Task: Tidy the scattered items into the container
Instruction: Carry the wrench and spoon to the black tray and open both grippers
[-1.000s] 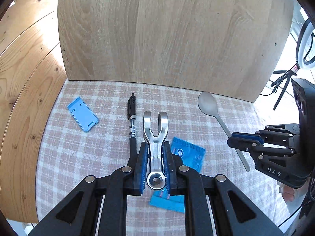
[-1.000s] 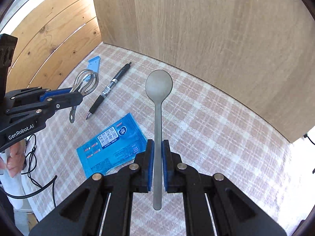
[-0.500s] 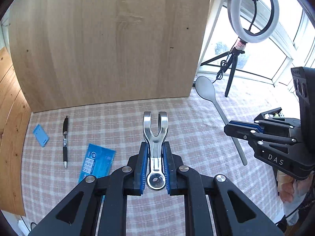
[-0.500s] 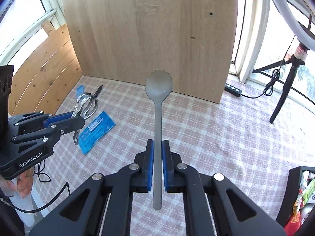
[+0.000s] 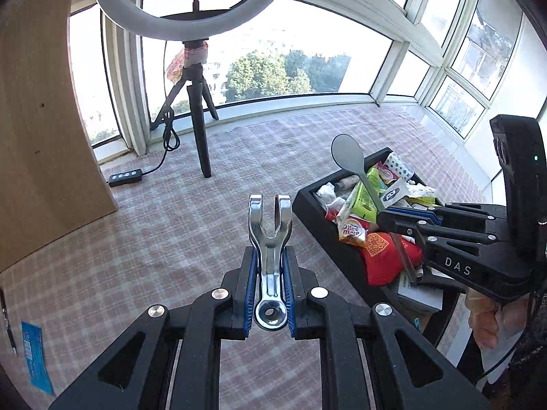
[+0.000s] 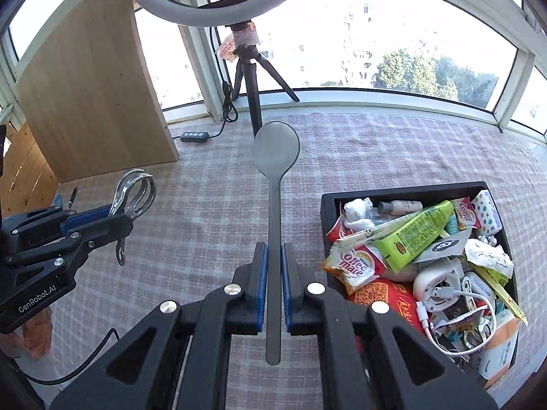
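My left gripper (image 5: 270, 261) is shut on a shiny metal clip tool (image 5: 270, 229), held above the checked cloth, left of the black container (image 5: 336, 239). The tool also shows in the right wrist view (image 6: 131, 194). My right gripper (image 6: 273, 263) is shut on the handle of a grey spoon (image 6: 275, 157), bowl pointing forward, just left of the container (image 6: 328, 200). In the left wrist view the spoon (image 5: 348, 155) hangs over the container, which is full of packets, cables and small items.
A ring light on a tripod (image 6: 251, 78) stands on the cloth at the back, with its cable and remote (image 6: 195, 136). A wooden board (image 6: 89, 85) stands at the left. A blue packet (image 5: 34, 355) and a pen (image 5: 8, 324) lie far left.
Both grippers have swung right, away from the wooden board and the scattered items, toward the black container, which has come into view. Each keeps its hold.
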{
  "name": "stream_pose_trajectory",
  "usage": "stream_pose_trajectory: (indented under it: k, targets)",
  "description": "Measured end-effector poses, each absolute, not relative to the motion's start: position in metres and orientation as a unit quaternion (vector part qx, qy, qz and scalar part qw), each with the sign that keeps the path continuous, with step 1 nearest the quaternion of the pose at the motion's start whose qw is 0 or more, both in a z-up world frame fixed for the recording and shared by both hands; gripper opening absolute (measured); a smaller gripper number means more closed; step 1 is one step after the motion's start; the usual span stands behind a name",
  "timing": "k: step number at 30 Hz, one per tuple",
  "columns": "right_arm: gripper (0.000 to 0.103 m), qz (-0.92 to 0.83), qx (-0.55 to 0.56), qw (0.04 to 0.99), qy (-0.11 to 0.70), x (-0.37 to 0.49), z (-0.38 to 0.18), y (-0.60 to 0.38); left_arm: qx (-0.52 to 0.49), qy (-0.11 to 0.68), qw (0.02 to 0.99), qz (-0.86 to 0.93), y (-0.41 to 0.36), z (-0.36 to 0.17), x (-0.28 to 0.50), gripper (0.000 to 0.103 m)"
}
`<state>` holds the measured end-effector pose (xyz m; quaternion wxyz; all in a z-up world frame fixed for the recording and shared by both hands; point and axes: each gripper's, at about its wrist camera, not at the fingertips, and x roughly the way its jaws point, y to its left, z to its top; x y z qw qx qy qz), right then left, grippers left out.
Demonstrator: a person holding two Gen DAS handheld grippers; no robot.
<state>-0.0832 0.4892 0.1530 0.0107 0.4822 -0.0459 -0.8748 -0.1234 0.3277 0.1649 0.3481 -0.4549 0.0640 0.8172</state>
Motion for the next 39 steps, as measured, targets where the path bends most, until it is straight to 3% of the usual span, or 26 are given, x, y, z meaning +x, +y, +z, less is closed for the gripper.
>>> stream_pose_trajectory:
  k: [8, 17, 18, 19, 20, 22, 32, 39]
  targets:
    - [0.008, -0.866, 0.486, -0.073, -0.088, -0.041, 0.153, 0.606, -0.454, 0.088, 0.408, 0.787, 0.438, 0.163, -0.108, 0.014]
    - [0.008, -0.861, 0.481, -0.123, -0.108, -0.011, 0.154, 0.666, -0.444, 0.112, 0.431, 0.778, 0.511, 0.162, -0.105, 0.015]
    - [0.008, -0.865, 0.474, -0.127, -0.109, -0.009, 0.156, 0.669, -0.449, 0.118, 0.429, 0.775, 0.517, 0.161, -0.106, 0.025]
    - [0.012, -0.867, 0.468, -0.134, -0.11, -0.007, 0.158, 0.674, -0.453, 0.122, 0.428, 0.772, 0.52, 0.16, -0.106, 0.044]
    - [0.027, -0.864, 0.47, -0.137, -0.116, -0.006, 0.159, 0.678, -0.45, 0.123, 0.427, 0.775, 0.521, 0.16, -0.105, 0.049]
    - [0.044, -0.866, 0.461, -0.14, -0.134, -0.003, 0.162, 0.684, -0.443, 0.125, 0.424, 0.78, 0.519, 0.162, -0.104, 0.05]
    - [0.044, -0.875, 0.449, -0.133, -0.122, -0.011, 0.174, 0.663, -0.441, 0.121, 0.403, 0.793, 0.481, 0.168, -0.113, 0.048]
    - [0.044, -0.886, 0.441, -0.087, -0.11, -0.026, 0.188, 0.615, -0.438, 0.098, 0.358, 0.818, 0.413, 0.181, -0.129, 0.048]
